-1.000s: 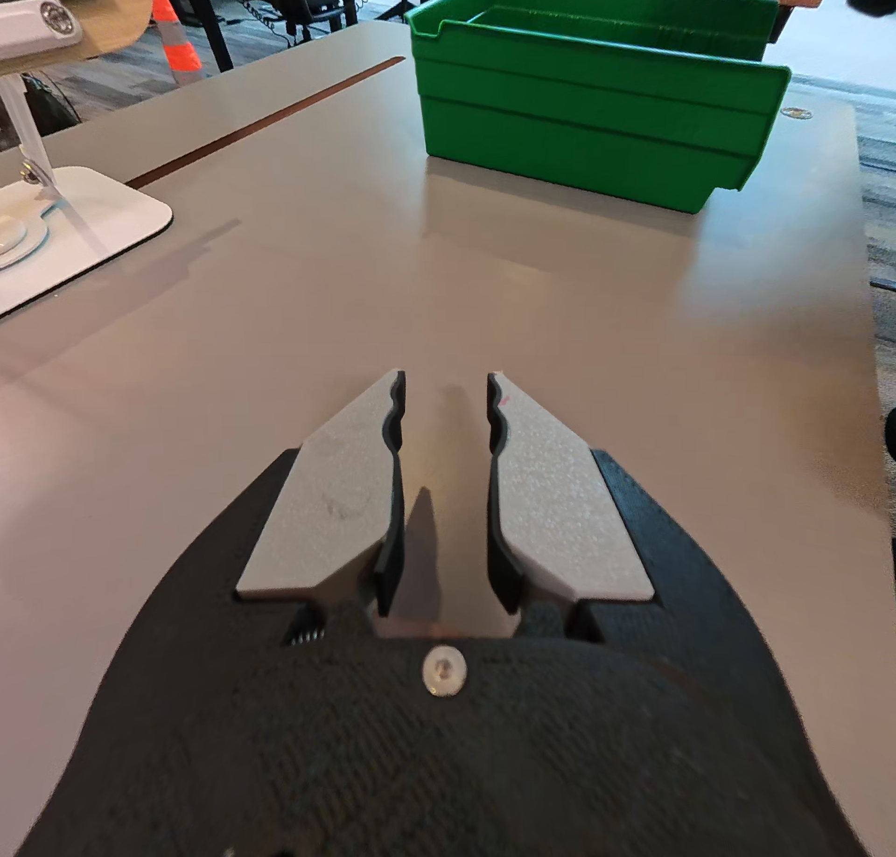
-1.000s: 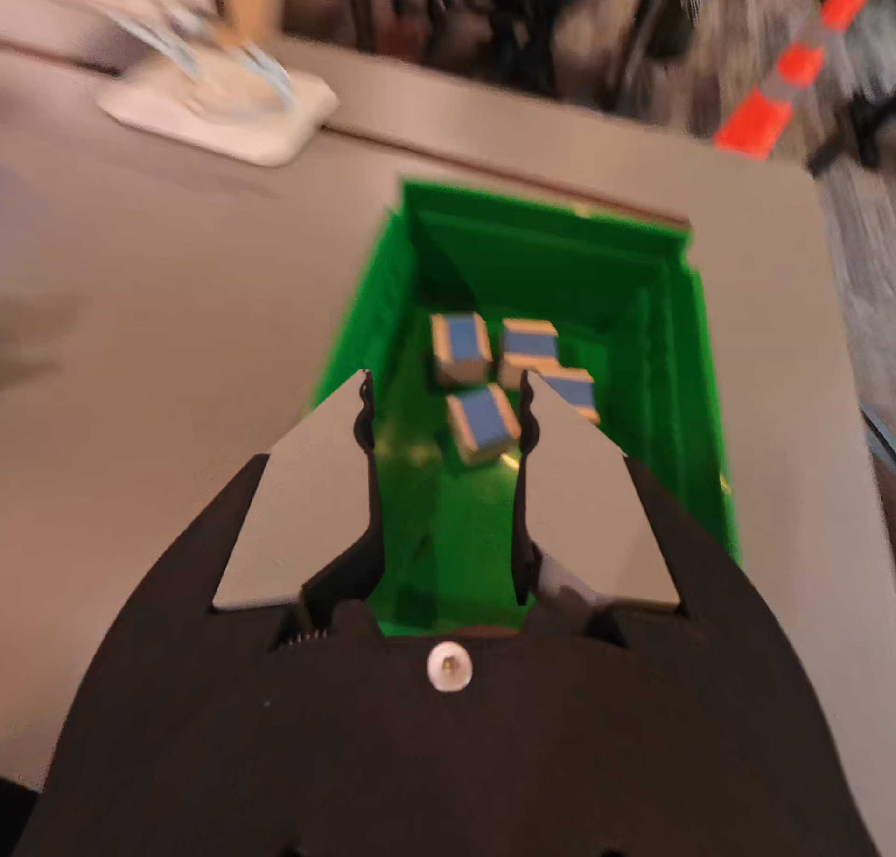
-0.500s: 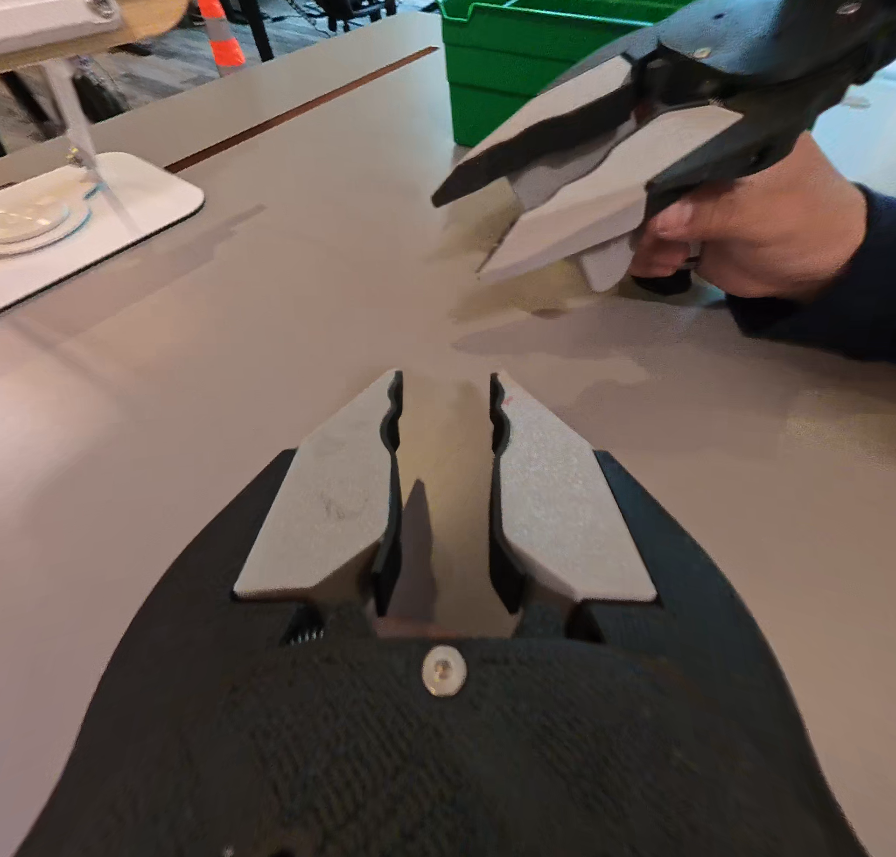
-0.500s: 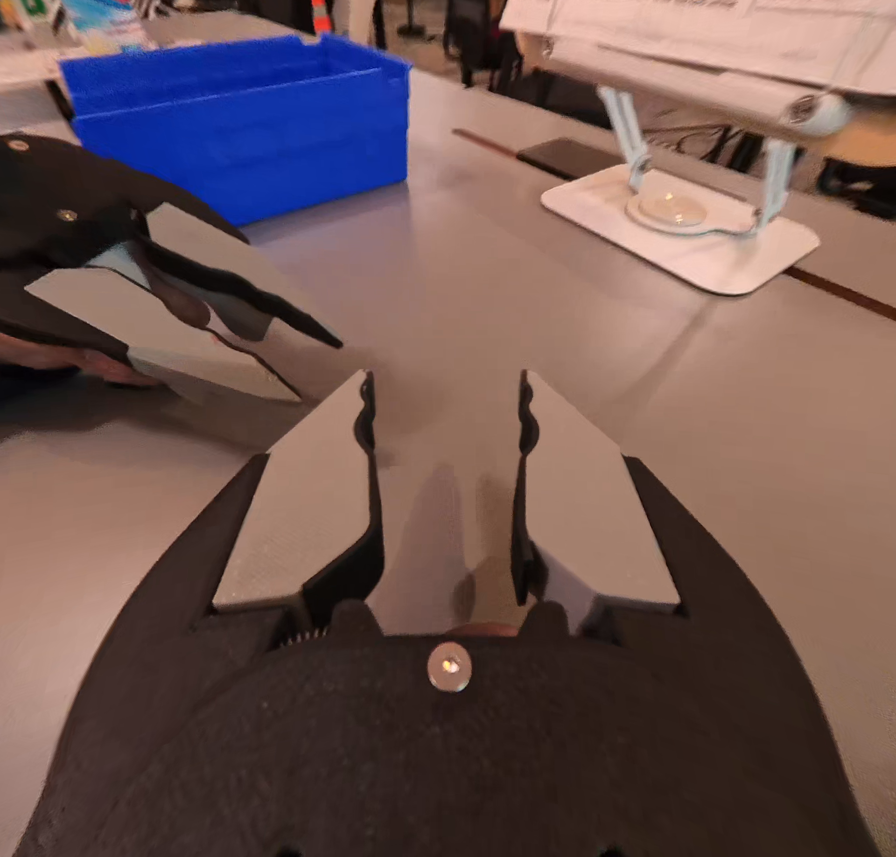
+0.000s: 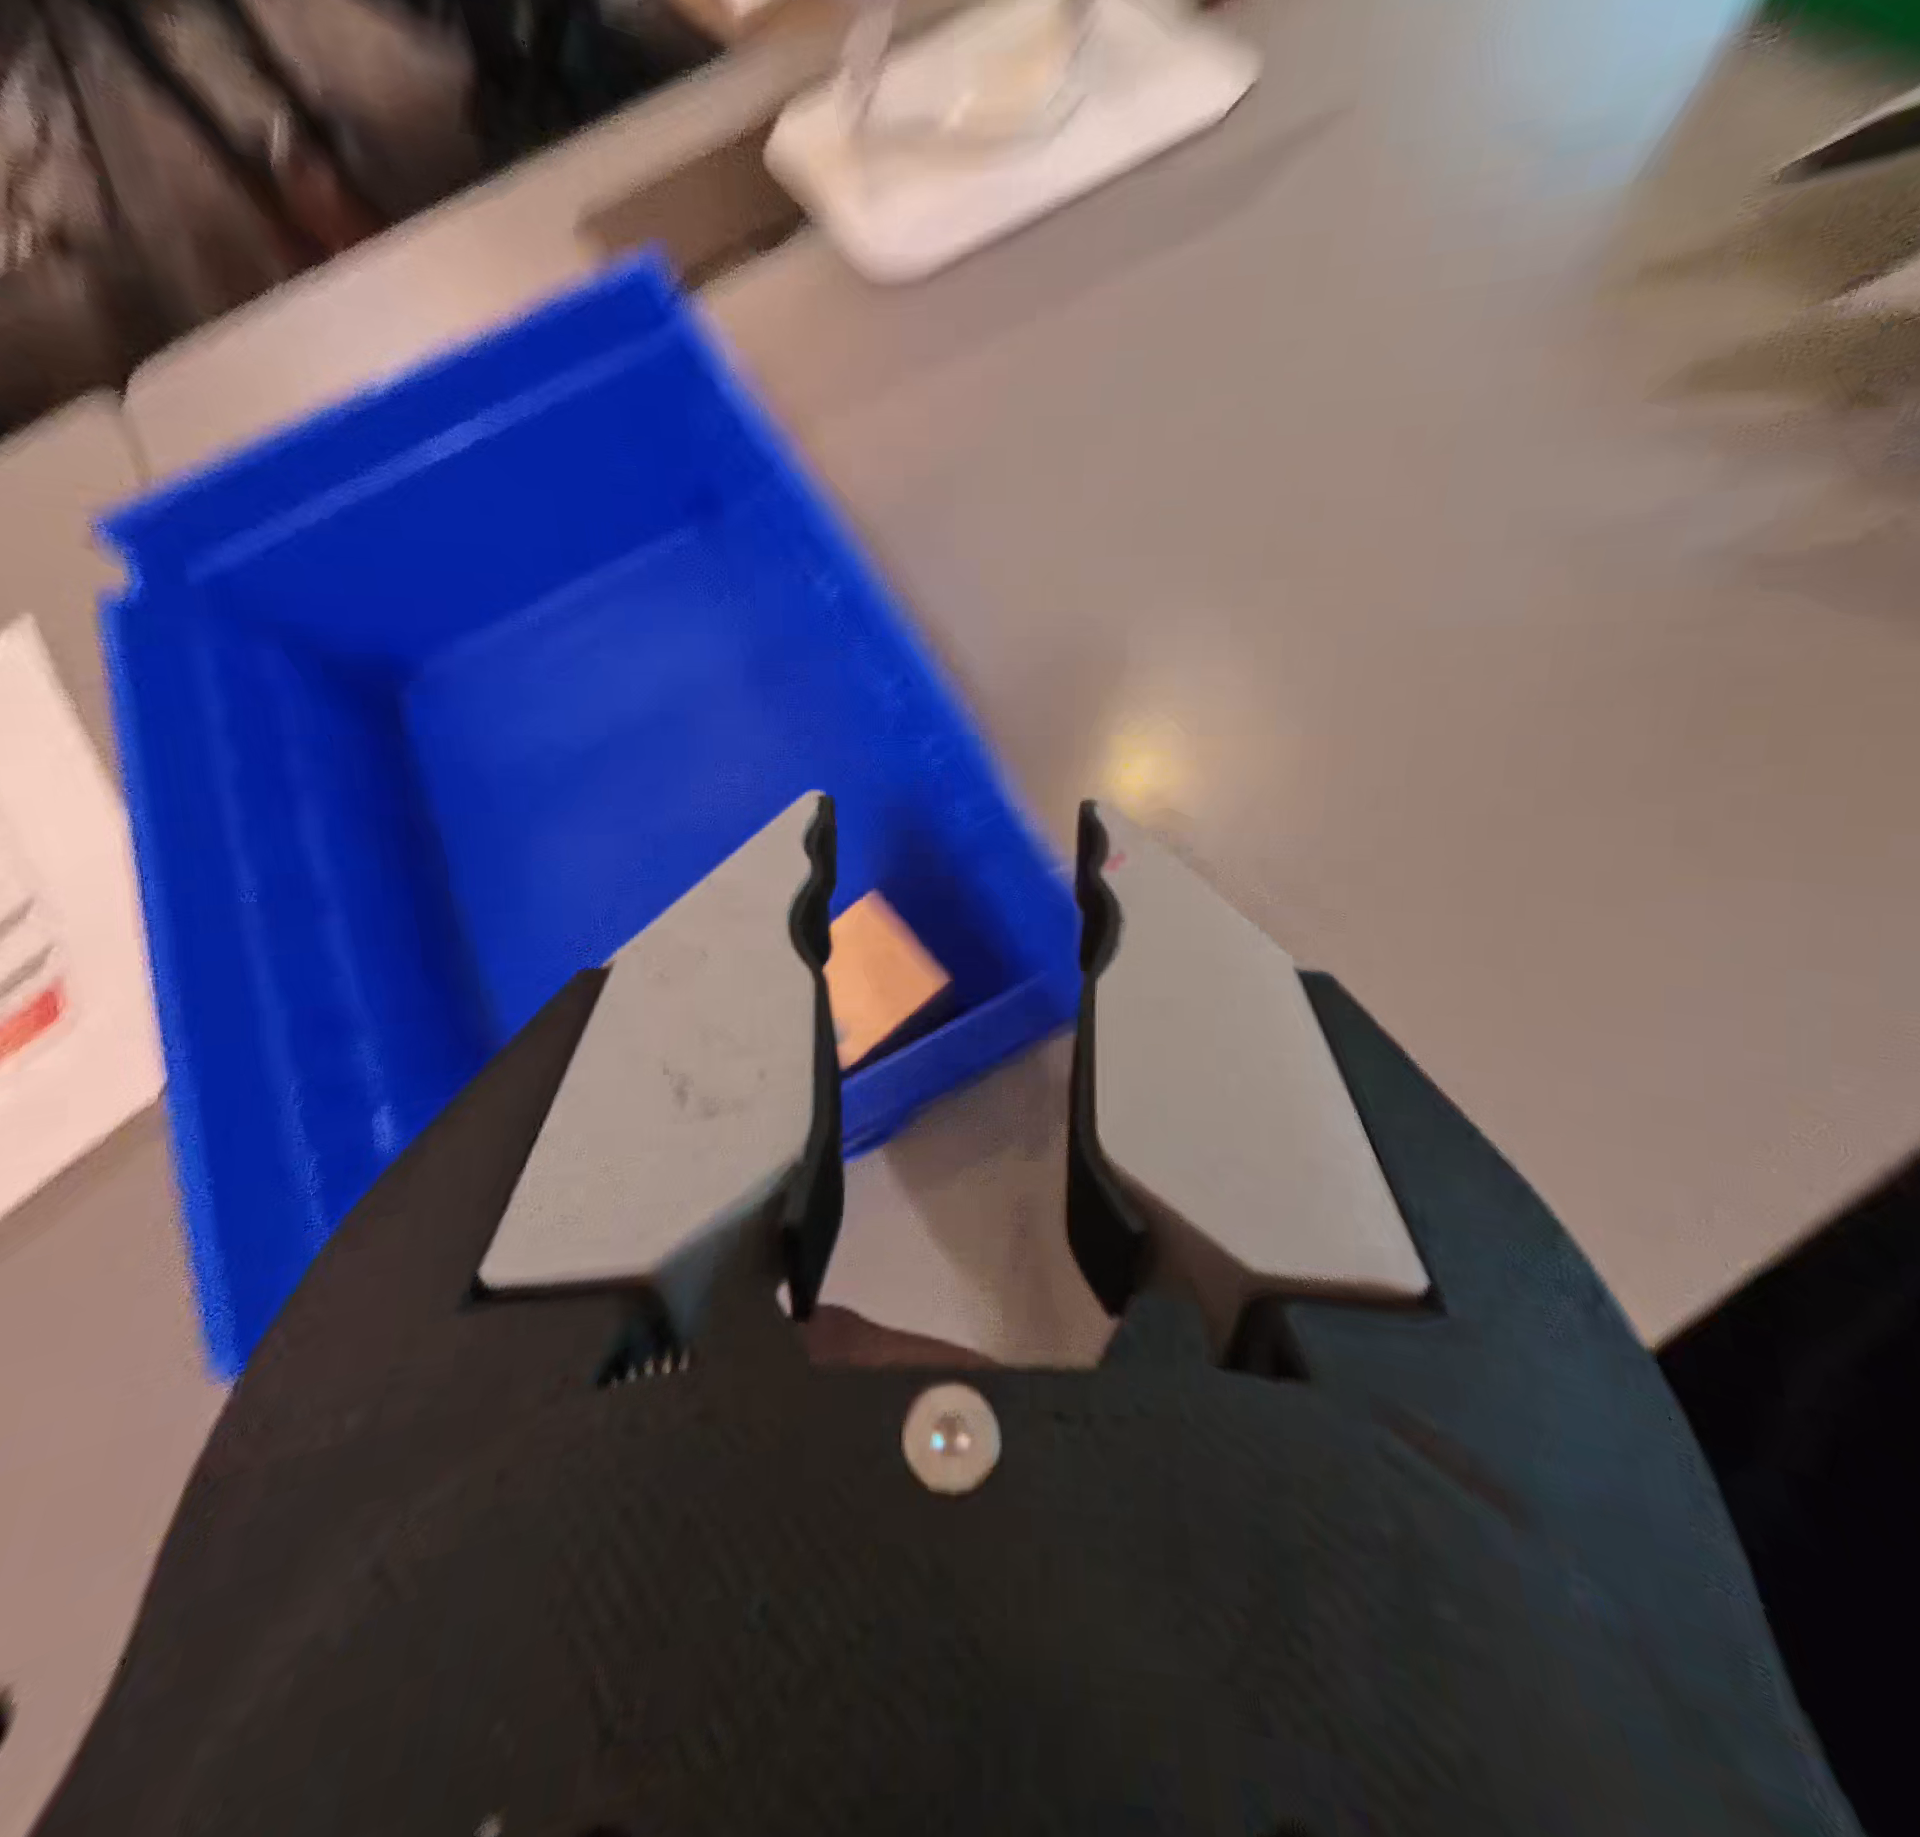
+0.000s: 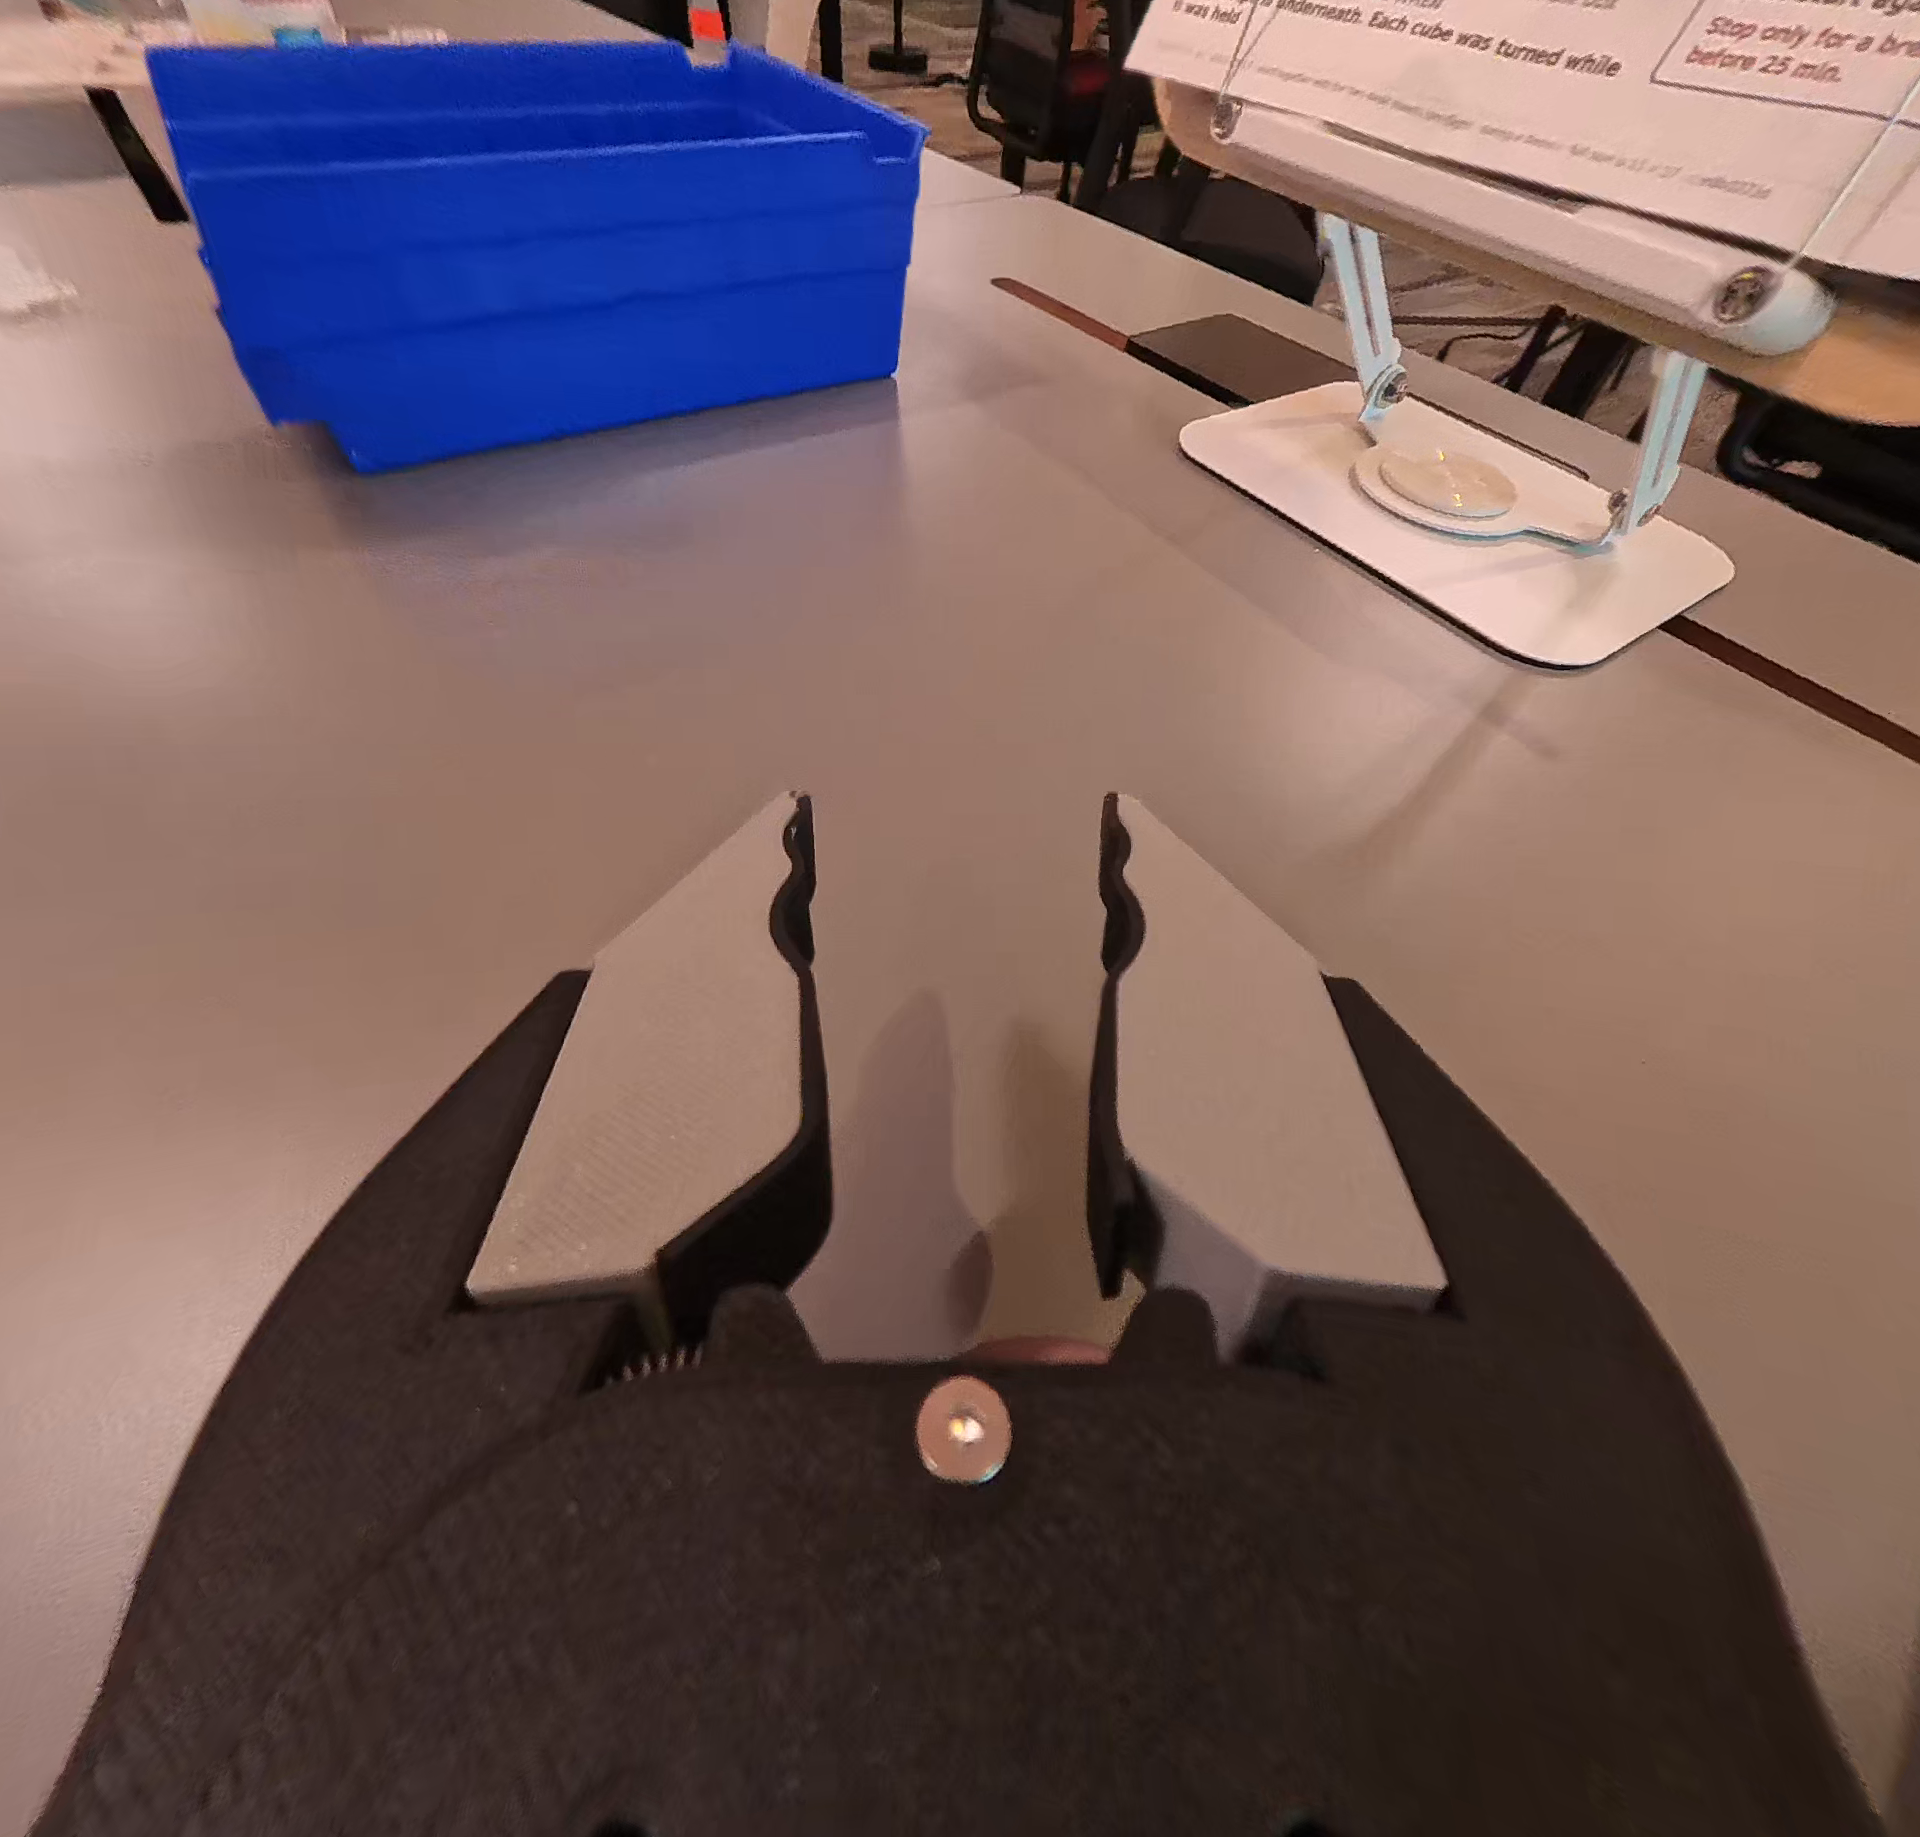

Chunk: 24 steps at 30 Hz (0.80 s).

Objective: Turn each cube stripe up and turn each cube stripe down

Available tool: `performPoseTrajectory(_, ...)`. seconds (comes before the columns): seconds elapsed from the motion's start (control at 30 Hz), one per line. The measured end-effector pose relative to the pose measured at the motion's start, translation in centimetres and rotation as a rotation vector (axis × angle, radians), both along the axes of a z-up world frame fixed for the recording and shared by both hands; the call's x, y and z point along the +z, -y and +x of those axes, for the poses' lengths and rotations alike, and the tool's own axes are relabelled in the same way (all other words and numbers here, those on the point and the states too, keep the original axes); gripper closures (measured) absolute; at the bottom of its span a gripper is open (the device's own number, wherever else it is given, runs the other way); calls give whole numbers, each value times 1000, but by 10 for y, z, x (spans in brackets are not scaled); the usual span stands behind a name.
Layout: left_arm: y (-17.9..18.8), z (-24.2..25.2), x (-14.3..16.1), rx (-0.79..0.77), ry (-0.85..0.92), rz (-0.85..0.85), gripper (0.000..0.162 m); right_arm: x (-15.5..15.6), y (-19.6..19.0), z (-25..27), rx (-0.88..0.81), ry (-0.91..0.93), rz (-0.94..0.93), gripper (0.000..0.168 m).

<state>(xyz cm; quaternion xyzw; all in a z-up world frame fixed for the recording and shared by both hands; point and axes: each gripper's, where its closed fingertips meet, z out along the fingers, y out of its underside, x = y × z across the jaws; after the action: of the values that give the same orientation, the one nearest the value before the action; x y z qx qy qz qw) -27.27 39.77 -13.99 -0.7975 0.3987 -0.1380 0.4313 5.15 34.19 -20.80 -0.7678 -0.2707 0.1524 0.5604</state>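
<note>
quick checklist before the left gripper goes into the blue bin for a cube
1. Left gripper open and empty: ok.
2. A cube in the blue bin: ok, one tan block near the front corner.
3. Its stripe side: cannot tell, view blurred and a finger hides part of it.
4. Fingers lined up over the cube: not ok, it lies toward the left finger.
5. Right gripper out of the way: ok, open over bare table.
</note>
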Motion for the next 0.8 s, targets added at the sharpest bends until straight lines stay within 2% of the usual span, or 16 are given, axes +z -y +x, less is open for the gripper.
performPoseTrajectory(0.03, -16, -15, -16, 62, -58, -51, 113, -1, 1, -2, 1, 18, 6, 116)
performPoseTrajectory(0.1, -36, -36, -52, 161, -167, -168, 93, -2, 1, -3, -6, 51, 17, 116)
performPoseTrajectory(0.2, -53, -53, -89, 253, -280, -247, 90, -3, 1, -1, -19, 72, 31, 117)
performPoseTrajectory(0.23, -56, -55, -96, 277, -285, -275, 87, -3, 2, -1, -20, 70, 32, 117)
performPoseTrajectory(0.3, -54, -44, -101, 260, -202, -349, 96, -2, 2, 1, -23, 61, 28, 118)
performPoseTrajectory(0.37, -49, -36, -106, 233, -174, -401, 94, 1, 2, 3, -26, 44, 34, 118)
performPoseTrajectory(0.5, -33, -37, -122, 189, -281, -484, 83, 4, 3, 3, -25, 22, 30, 118)
performPoseTrajectory(0.57, -34, -41, -126, 192, -341, -454, 89, 5, 3, 3, -27, 27, 40, 119)
performPoseTrajectory(0.63, -37, -40, -123, 180, -337, -427, 119, 6, 3, 2, -24, 27, 44, 120)
performPoseTrajectory(0.8, -45, -46, -118, 165, -351, -384, 119, 2, 3, 3, -23, 38, 33, 121)
